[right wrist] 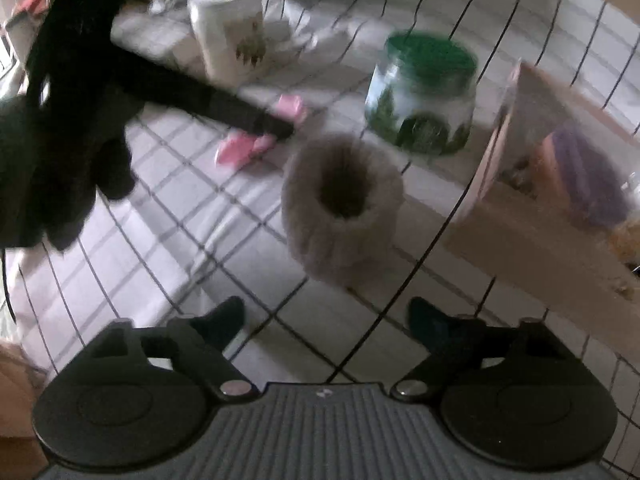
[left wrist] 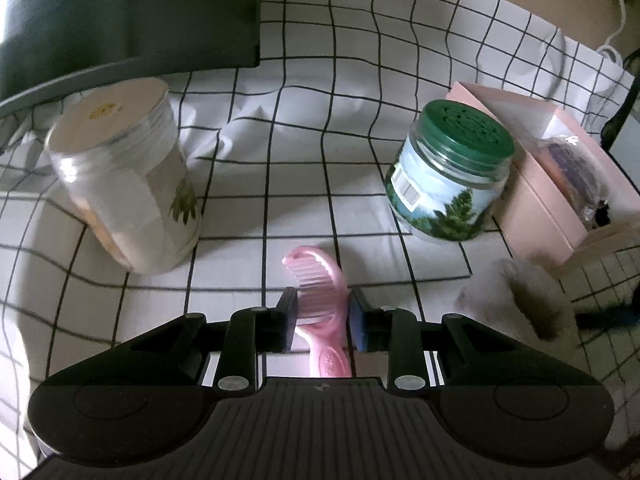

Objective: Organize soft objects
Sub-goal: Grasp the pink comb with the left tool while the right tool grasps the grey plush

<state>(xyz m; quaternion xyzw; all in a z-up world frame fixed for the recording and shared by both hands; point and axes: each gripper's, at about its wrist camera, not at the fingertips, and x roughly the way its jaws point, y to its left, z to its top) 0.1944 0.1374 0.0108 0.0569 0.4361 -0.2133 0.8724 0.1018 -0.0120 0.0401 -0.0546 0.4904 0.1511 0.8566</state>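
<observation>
Two views. Left wrist: the left hand-held gripper (left wrist: 323,312) has its jaws narrowed on a pink comb (left wrist: 320,300), pads against both sides near where the teeth meet the handle, so the comb looks pinched, probably to move this hard item away from the soft ones. The comb handle carries embossed marks, unreadable. Clear jar with pale lid (left wrist: 124,176) stands left and green-lidded jar (left wrist: 448,172) right on the bench's grid-pattern cloth (left wrist: 304,184); the latter shows a barcode and tree picture, no legible words. Pink box (left wrist: 560,184) sits just behind it.

Right wrist, blurred: the right hand-held gripper (right wrist: 326,322) has jaws spread wide, nothing between them, aimed at the fluffy grey scrunchie (right wrist: 342,204), the soft item, lying on the cloth near the green-lidded jar, likely the next pickup. No readable writing.
</observation>
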